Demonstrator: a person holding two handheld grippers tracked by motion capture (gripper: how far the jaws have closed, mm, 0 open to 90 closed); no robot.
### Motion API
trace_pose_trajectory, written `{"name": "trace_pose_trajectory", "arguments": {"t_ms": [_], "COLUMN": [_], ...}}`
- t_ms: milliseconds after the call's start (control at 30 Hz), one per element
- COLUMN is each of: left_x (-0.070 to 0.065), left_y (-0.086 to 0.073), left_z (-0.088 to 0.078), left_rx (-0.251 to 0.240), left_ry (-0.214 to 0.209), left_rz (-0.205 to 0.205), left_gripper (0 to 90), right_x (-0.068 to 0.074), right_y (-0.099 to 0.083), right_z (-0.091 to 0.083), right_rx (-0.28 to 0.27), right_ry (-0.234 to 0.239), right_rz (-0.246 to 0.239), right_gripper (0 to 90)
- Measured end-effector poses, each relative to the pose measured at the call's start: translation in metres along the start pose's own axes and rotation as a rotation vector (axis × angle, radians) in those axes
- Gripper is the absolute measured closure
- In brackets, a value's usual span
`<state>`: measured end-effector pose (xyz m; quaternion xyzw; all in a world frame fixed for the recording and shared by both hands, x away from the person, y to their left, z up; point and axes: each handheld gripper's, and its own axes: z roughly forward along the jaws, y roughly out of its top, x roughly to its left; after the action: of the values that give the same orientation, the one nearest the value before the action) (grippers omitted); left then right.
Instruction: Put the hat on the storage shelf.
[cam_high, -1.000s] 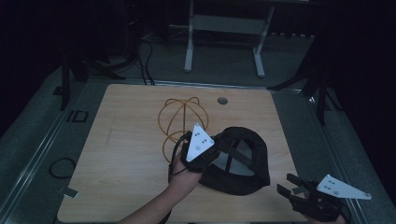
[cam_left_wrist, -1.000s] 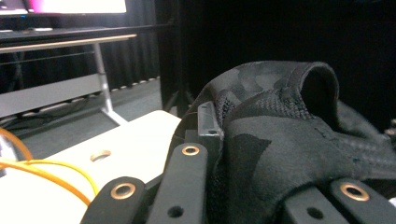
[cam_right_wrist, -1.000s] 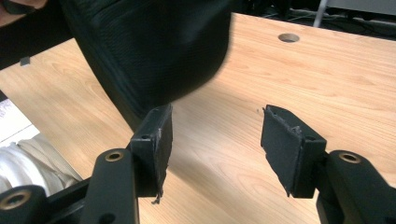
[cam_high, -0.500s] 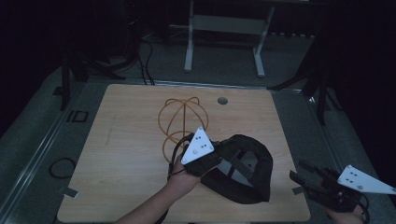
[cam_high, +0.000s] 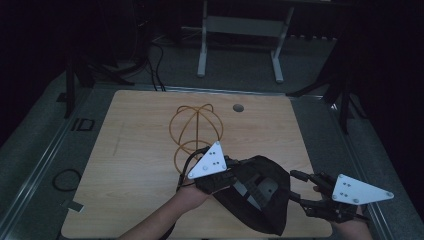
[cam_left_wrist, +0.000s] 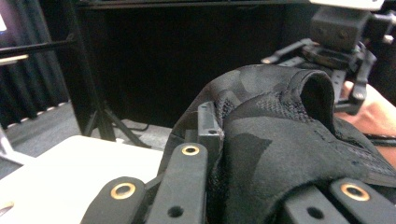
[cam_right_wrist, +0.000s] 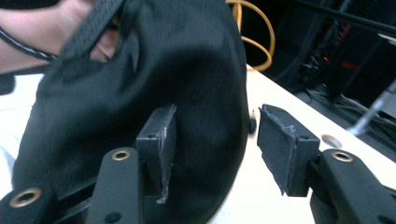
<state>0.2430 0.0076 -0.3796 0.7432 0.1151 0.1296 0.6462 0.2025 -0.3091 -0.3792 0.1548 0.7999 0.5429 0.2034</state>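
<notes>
A black cap (cam_high: 260, 192) hangs over the near right part of the wooden table (cam_high: 140, 140). My left gripper (cam_high: 239, 181) is shut on its left side; in the left gripper view the jaws (cam_left_wrist: 243, 154) pinch the folded fabric of the cap (cam_left_wrist: 280, 140). My right gripper (cam_high: 302, 189) stands open just right of the cap. In the right gripper view its pads (cam_right_wrist: 215, 140) are apart, with the cap's (cam_right_wrist: 140, 70) edge partly between them and untouched. An orange wire hat frame (cam_high: 195, 127) stands on the table behind the cap.
A round hole (cam_high: 238, 107) sits in the table near its far edge. A white-legged stand (cam_high: 240, 45) and cables lie on the dark floor beyond. A cable loop (cam_high: 67, 179) lies left of the table.
The right gripper has risen and shifted right beside the cap. The cap has turned and bunched in the left gripper's hold. The left hand stayed in place.
</notes>
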Motion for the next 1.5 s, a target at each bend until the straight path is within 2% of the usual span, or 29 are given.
{"name": "trace_pose_trajectory", "arguments": {"t_ms": [33, 67, 100, 133, 300, 400, 533, 633, 700, 767, 800, 867, 900, 933, 1100, 1233, 1400, 1433, 1467, 1500], "left_x": [-0.001, -0.001, 0.0, 0.0, 0.001, 0.001, 0.002, 0.004, 0.004, 0.005, 0.005, 0.006, 0.007, 0.007, 0.007, 0.009, 0.011, 0.011, 0.012, 0.013], "left_y": [0.0, 0.0, 0.0, 0.0, 0.001, 0.002, 0.001, 0.0, 0.0, 0.0, 0.0, -0.001, -0.001, -0.002, -0.002, 0.0, 0.0, 0.0, -0.001, -0.001], "left_z": [0.0, 0.0, 0.0, 0.0, 0.0, 0.0, 0.0, -0.001, -0.001, -0.001, -0.001, -0.001, 0.0, 0.0, 0.001, -0.001, -0.006, -0.007, -0.008, -0.01], "left_rx": [-0.004, -0.004, -0.007, -0.006, -0.011, -0.014, -0.007, -0.002, 0.004, 0.011, 0.015, 0.025, 0.031, 0.037, 0.057, 0.075, 0.096, 0.1, 0.102, 0.1], "left_ry": [-0.021, -0.021, -0.033, -0.042, -0.074, -0.072, -0.062, -0.06, -0.056, -0.049, -0.051, -0.04, -0.038, -0.029, -0.003, 0.018, 0.05, 0.065, 0.079, 0.084], "left_rz": [0.006, 0.006, 0.005, 0.006, 0.0, -0.002, -0.007, -0.016, -0.02, -0.021, -0.025, -0.023, -0.026, -0.027, -0.031, -0.033, -0.026, -0.027, -0.032, -0.043], "left_gripper": [88.9, 88.9, 88.9, 88.9, 88.9, 88.9, 88.9, 88.8, 88.8, 88.7, 88.6, 88.5, 88.3, 88.2, 87.6, 79.4, 74.3, 70.5, 70.5, 66.3], "right_x": [0.0, 0.0, 0.002, 0.003, 0.003, 0.003, 0.004, 0.007, 0.007, 0.008, 0.007, 0.006, 0.003, 0.001, -0.001, -0.002, -0.003, -0.005, -0.005, -0.006], "right_y": [0.002, 0.002, 0.005, 0.006, 0.011, 0.013, 0.015, 0.017, 0.018, 0.019, 0.02, 0.02, 0.02, 0.02, 0.02, 0.023, 0.024, 0.024, 0.024, 0.024], "right_z": [0.002, 0.002, 0.005, 0.006, 0.012, 0.017, 0.019, 0.018, 0.018, 0.016, 0.014, 0.013, 0.011, 0.01, 0.009, 0.009, 0.009, 0.007, 0.007, 0.005], "right_rx": [0.001, 0.001, 0.004, -0.001, -0.011, -0.004, -0.008, -0.002, -0.001, -0.005, -0.007, -0.015, -0.026, -0.032, -0.041, -0.038, -0.038, -0.041, -0.041, -0.046], "right_ry": [0.011, 0.011, 0.026, 0.033, 0.049, 0.089, 0.108, 0.088, 0.077, 0.085, 0.077, 0.077, 0.072, 0.072, 0.069, 0.059, 0.055, 0.044, 0.044, 0.022], "right_rz": [-0.008, -0.008, -0.047, -0.053, -0.065, -0.056, -0.053, -0.048, -0.046, -0.041, -0.016, -0.005, 0.028, 0.043, 0.059, 0.061, 0.059, 0.071, 0.071, 0.073], "right_gripper": [45.2, 45.2, 43.4, 41.9, 38.0, 42.8, 66.9, 87.1, 88.2, 88.8, 89.1, 89.1, 89.2, 89.2, 89.2, 89.3, 89.3, 89.2, 89.2, 89.2]}}
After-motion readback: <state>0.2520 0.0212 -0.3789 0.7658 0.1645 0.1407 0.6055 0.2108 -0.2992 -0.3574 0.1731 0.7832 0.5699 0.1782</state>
